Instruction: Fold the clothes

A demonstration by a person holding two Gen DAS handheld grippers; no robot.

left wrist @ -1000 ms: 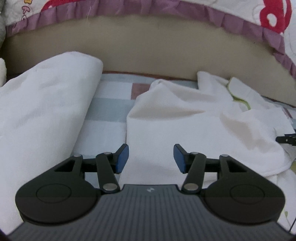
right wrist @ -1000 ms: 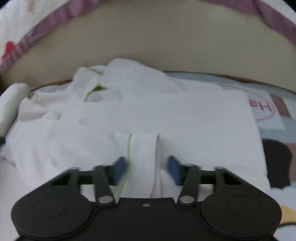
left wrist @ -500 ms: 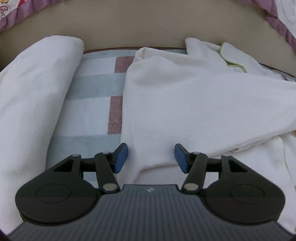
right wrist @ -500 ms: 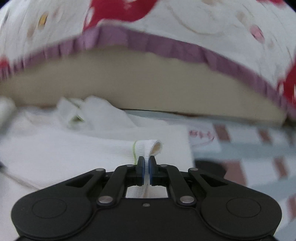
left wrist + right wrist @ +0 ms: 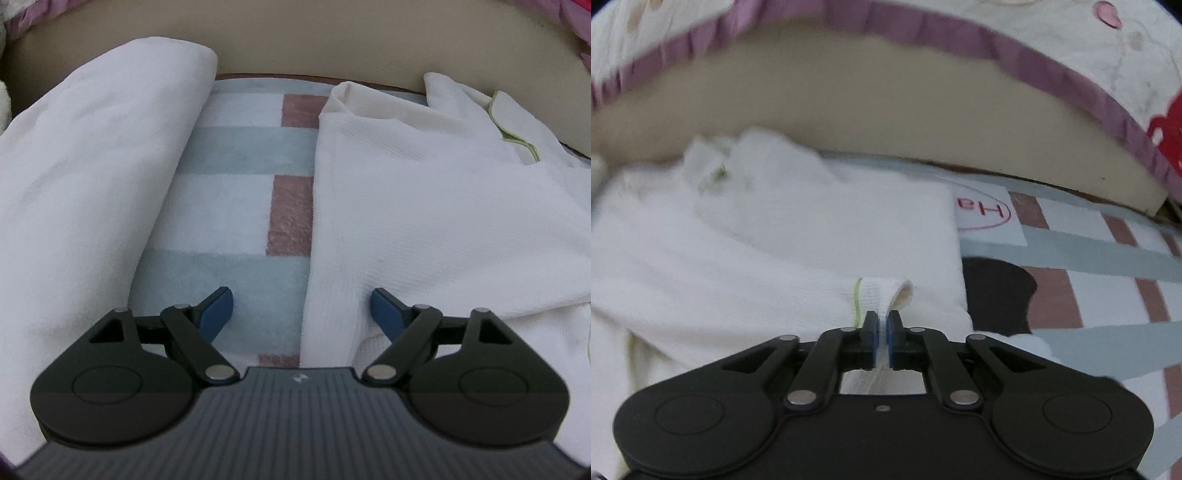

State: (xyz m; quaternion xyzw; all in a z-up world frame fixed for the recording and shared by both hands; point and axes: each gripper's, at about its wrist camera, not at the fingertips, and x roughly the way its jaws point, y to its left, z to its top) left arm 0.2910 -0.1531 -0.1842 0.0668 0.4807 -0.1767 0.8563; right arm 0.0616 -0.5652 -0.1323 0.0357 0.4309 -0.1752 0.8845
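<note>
Cuff [image 5: 882, 295] of a white garment [image 5: 798, 258] sits pinched in the right tool [image 5: 881, 334], whose jaws are closed on the ribbed band with only a sliver of cloth between the blue pads [image 5: 873, 339]. The band loops up just ahead of the tips, a thin green stitch line running across it. The sleeve trails away to the left from that grip, over the body of the garment, which lies spread on a checked blanket [image 5: 1071, 258] in front of a beige mattress edge [image 5: 886, 122].

The left tool [image 5: 301, 310] is wide open and grips nothing. It hovers low over the garment's left side edge [image 5: 312, 221]: the right pad [image 5: 384, 308] is over white cloth, the left pad [image 5: 218, 308] over bare blanket. That edge runs nearly straight away from the tool, so its long axis lines up with the tool's forward direction and passes between the jaws. A white bundle [image 5: 92, 177] lies along the far left, apart from the garment, with a strip of blanket between.

What matters for the next move, as I judge it, is that the sleeve's free length lies left of the right tool, so carrying the cuff leftward across the body would lay the sleeve in. The left tool is the nearer one to the side edge and could close on it or hold it down.
</note>
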